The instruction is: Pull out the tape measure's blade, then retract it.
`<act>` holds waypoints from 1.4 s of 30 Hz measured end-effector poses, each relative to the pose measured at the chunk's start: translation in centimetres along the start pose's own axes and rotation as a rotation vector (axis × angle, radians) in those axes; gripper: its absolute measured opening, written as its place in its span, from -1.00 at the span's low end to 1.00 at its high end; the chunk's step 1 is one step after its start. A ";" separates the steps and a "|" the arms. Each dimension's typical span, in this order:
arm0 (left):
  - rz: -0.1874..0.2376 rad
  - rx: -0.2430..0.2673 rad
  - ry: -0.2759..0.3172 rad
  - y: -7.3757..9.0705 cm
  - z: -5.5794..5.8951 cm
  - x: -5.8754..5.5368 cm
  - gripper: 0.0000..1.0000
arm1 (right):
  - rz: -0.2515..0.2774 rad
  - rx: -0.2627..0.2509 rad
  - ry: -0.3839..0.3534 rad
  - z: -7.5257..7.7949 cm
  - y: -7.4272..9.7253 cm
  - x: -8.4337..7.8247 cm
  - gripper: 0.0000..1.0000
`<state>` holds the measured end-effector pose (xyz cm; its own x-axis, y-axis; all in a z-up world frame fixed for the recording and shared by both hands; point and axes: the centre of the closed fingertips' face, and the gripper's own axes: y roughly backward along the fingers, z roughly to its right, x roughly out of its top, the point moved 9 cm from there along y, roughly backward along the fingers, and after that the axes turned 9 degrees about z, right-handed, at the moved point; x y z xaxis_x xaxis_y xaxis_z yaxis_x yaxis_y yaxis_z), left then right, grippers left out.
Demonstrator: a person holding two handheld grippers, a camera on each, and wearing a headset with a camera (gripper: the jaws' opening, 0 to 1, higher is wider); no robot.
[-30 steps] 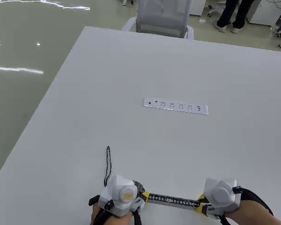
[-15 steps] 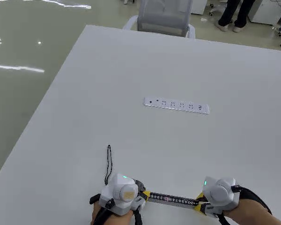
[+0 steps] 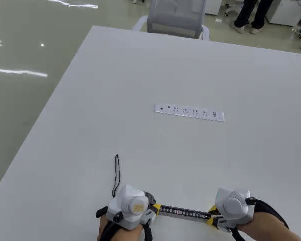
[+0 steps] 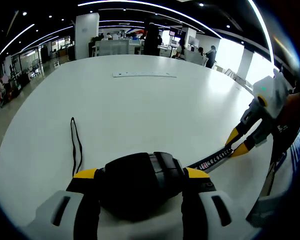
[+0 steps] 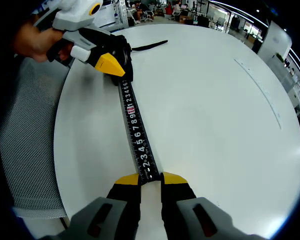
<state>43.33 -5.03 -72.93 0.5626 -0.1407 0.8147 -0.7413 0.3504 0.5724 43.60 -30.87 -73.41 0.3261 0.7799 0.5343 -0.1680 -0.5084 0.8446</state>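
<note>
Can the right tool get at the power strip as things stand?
Probably not yet. The bare table leaves the way to the power strip free, but the right tool is shut on the blade, stretched from the case in the left tool; it would need to let go first.

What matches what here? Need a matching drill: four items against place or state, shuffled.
Items
1. tape case
2. blade
3. power strip
4. black cord

Place or state
A. lies slack on the table, running out from the case end
B. lies flat mid-table, apart from both grippers
C. clamped in the left tongs
D. drawn out, its tip pinched in the right tongs

Pairs: 1-C, 2-D, 3-B, 4-A
</note>
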 end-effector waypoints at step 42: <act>0.007 -0.002 0.001 0.0 0.0 0.0 0.26 | 0.012 0.007 -0.005 -0.4 -0.9 1.4 -0.74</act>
<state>43.34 -5.01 -72.99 0.5580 -0.1372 0.8184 -0.7442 0.3536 0.5667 43.89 -29.16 -73.39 0.3287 0.7719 0.5442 -0.1652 -0.5204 0.8378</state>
